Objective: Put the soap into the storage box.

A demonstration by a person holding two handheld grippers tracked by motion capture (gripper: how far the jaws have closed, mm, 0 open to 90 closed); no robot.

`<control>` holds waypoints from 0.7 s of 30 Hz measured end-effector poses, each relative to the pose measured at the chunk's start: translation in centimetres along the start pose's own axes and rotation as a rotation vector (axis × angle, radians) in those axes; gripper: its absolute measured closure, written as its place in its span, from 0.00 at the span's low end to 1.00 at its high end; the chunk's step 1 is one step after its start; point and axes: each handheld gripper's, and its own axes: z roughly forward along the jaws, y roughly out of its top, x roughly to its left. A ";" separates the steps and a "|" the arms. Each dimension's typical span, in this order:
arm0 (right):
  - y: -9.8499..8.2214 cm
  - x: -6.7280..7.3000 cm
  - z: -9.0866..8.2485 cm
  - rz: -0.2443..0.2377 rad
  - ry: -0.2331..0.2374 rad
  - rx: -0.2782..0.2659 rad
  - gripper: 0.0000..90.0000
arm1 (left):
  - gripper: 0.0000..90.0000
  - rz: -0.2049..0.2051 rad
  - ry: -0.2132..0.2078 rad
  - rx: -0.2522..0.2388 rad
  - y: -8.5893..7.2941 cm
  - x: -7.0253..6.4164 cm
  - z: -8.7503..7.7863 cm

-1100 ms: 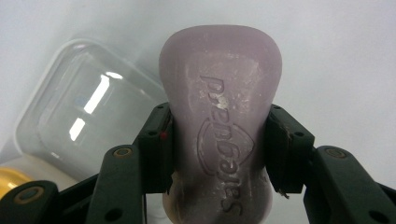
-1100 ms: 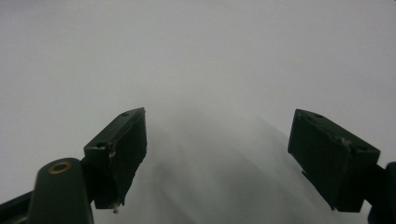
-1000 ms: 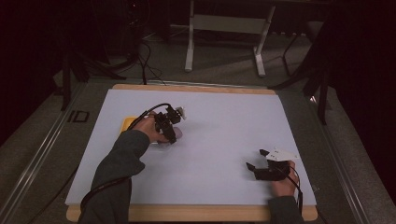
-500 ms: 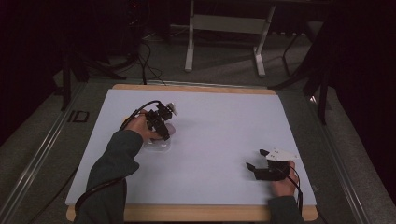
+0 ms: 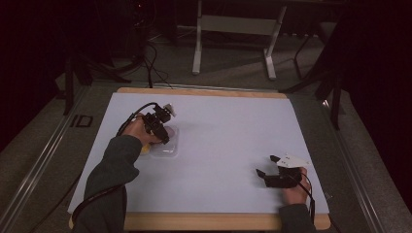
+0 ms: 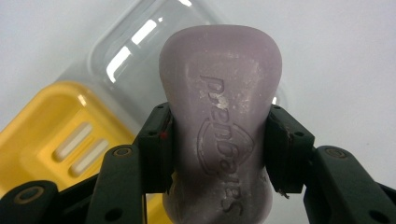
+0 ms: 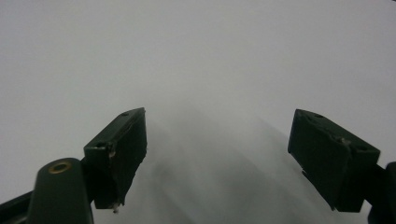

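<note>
A pale purple bar of soap (image 6: pixel 222 135) with embossed lettering sits clamped between the two black jaws of my left gripper (image 6: pixel 219 154), which is shut on it. Below it lie a clear plastic lid (image 6: pixel 135 56) and a yellow soap dish (image 6: pixel 60 140) with slots in its floor. From the high view, my left gripper (image 5: pixel 163 130) hovers over the clear lid (image 5: pixel 167 148) on the left of the white table, with the yellow dish (image 5: pixel 144 149) peeking out beside the sleeve. My right gripper (image 5: pixel 268 166) rests at the right front, open; its jaws (image 7: pixel 219 158) hold nothing.
The white table top (image 5: pixel 228 126) has a wooden rim (image 5: pixel 204 221) along the front edge. A metal stand (image 5: pixel 233 29) and cables lie on the dark floor behind the table.
My left hand has carried the soap leftward and slightly toward the front, and now covers most of the yellow dish. The right gripper has kept still.
</note>
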 end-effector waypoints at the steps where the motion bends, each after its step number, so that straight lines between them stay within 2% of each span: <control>1: 0.0 0.0 0.0 0.000 0.000 0.000 0.21 | 0.56 -0.003 0.000 0.000 -0.1 0.1 0.0; 14: 0.0 0.0 0.0 0.000 0.000 0.000 0.21 | 0.56 -0.028 0.015 -0.009 -0.8 1.2 -0.4; 21: 0.0 0.0 0.0 0.000 0.000 -0.001 0.21 | 0.56 -0.080 0.037 -0.032 -1.3 2.0 -0.6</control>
